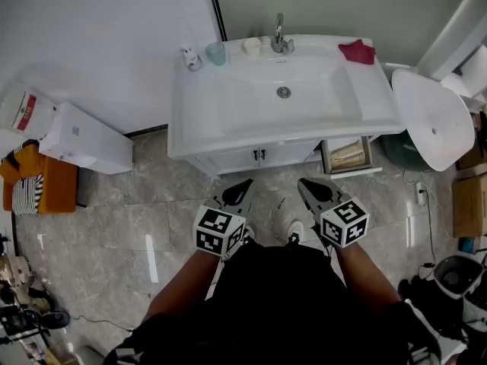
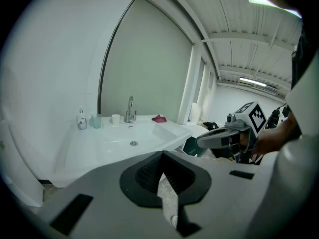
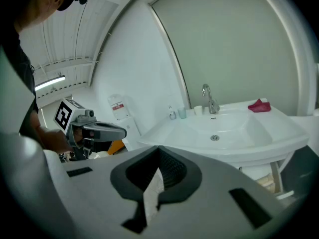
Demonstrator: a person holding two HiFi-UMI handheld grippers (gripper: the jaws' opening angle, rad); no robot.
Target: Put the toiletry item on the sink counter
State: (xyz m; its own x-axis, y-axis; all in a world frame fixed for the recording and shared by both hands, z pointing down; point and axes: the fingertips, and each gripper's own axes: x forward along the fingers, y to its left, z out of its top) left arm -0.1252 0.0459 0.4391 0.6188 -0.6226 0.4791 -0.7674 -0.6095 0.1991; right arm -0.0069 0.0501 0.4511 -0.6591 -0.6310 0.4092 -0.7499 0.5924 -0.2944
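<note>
Hovering short of sink counter (image 1: 199, 124) | left gripper (image 1: 242, 186): jaws together, empty | right gripper (image 1: 306, 183): jaws together, empty | counter back edge: toiletry bottle (image 1: 190, 58) at left corner, teal cup (image 1: 216, 52), faucet (image 1: 279, 38), red cloth (image 1: 357, 51)

Grey hand-held grippers (image 1: 245, 185) (image 1: 306, 185) (black-and-white marker cubes (image 1: 219, 230))

The head camera looked steeply down over the white ceramic sink counter (image 1: 205, 124). Both gripper cameras faced that same counter from lower, near its front, side by side.
</note>
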